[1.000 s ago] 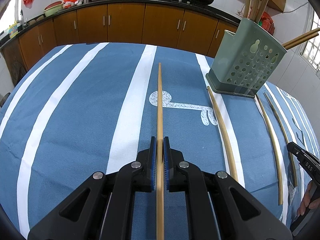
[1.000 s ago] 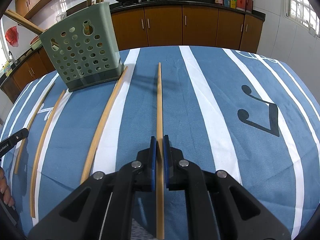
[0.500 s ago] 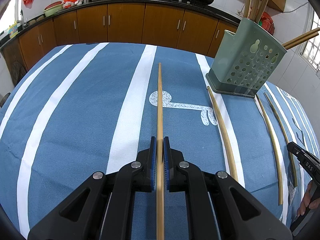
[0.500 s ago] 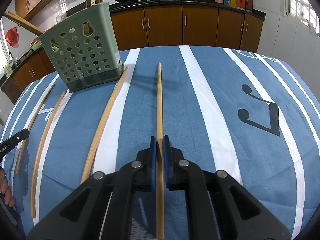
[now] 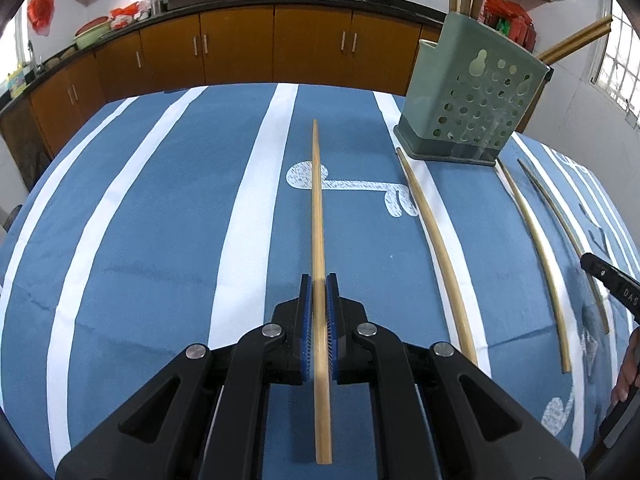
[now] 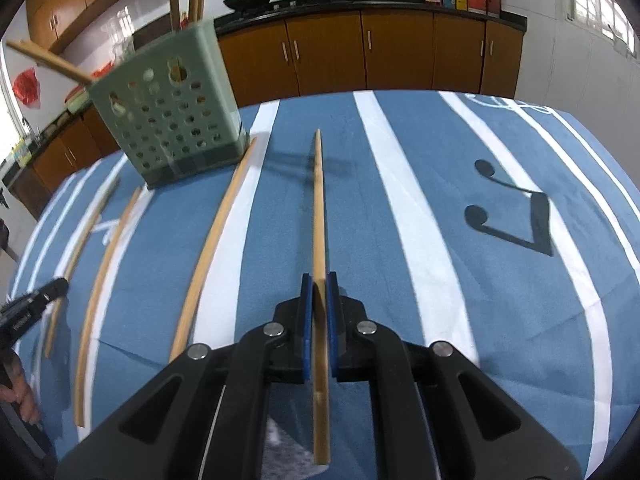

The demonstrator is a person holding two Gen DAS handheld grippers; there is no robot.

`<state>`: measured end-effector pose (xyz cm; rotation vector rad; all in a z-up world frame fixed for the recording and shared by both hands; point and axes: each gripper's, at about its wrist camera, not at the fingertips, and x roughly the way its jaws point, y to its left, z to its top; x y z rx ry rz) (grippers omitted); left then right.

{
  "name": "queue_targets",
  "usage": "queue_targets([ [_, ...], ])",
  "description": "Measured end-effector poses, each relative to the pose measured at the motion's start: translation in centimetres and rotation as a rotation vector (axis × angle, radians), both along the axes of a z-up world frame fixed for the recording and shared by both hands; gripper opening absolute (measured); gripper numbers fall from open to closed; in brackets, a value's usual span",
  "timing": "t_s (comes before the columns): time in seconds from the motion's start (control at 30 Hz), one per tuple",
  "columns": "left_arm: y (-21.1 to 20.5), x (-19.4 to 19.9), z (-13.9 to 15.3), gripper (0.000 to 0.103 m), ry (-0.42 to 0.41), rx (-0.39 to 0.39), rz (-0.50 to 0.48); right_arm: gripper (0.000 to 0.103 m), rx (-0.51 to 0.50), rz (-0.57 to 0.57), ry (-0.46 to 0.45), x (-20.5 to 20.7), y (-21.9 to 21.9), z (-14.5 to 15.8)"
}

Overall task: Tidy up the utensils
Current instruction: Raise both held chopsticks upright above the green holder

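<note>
My left gripper (image 5: pixel 319 280) is shut on a long bamboo chopstick (image 5: pixel 318 200) that points forward over the blue striped tablecloth. My right gripper (image 6: pixel 319 280) is shut on another bamboo chopstick (image 6: pixel 318 200), lifted off the cloth with its shadow beneath. A green perforated utensil holder (image 5: pixel 472 112) stands at the far right in the left wrist view and at the far left in the right wrist view (image 6: pixel 168 120), with several chopsticks standing in it. Three loose chopsticks lie on the cloth (image 5: pixel 436 240) (image 5: pixel 536 256) (image 5: pixel 568 232).
The tablecloth (image 5: pixel 160 220) covers the whole table. Brown kitchen cabinets (image 5: pixel 240 52) with woks on the counter run behind it. The right gripper's tip shows at the right edge of the left wrist view (image 5: pixel 612 284); the left gripper's tip at the left edge of the right wrist view (image 6: pixel 32 304).
The right gripper has lifted and tilted with its chopstick, so the holder and table have shifted down in its view with motion blur. The left gripper has stayed still.
</note>
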<state>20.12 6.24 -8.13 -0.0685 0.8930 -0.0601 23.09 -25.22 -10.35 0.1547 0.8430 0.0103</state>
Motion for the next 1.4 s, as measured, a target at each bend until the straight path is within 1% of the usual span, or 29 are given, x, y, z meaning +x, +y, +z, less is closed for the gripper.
queue_targets([
  [0.17, 0.7, -0.8, 1.8, 0.007, -0.038, -0.023, 0.004, 0.008, 0.006, -0.022, -0.073, -1.1, -1.1, 2.6],
  [0.4, 1.1, -1.8, 5.8, 0.007, -0.143, -0.04, 0.002, 0.008, 0.007, -0.039, -0.169, -2.1, -2.0, 5.9],
  [0.7, 0.8, -2.6, 10.8, 0.007, -0.285, -0.057, -0.012, 0.008, 0.013, -0.04, -0.31, -3.1, -2.1, 10.3],
  [1.0, 0.3, -2.3, 12.8, 0.007, -0.327, -0.05, -0.049, 0.008, 0.005, -0.014, -0.366, -3.1, -1.7, 12.8],
  [1.1, -0.2, -2.7, 14.2, 0.007, -0.352, -0.052, -0.08, 0.008, 0.03, 0.016, -0.389, -3.0, -1.8, 14.9],
  [1.27, -1.5, -3.2, 17.6, 0.007, -0.42, -0.09, -0.15, 0.008, 0.127, 0.089, -0.447, -3.3, -1.9, 19.6],
  [1.33, -2.3, -3.3, 19.2, 0.007, -0.461, -0.096, -0.174, 0.008, 0.153, 0.114, -0.493, -3.5, -1.7, 21.5],
  [1.4, -3.0, -3.3, 20.4, 0.007, -0.494, -0.105, -0.189, 0.008, 0.156, 0.12, -0.547, -3.8, -1.2, 23.3],
])
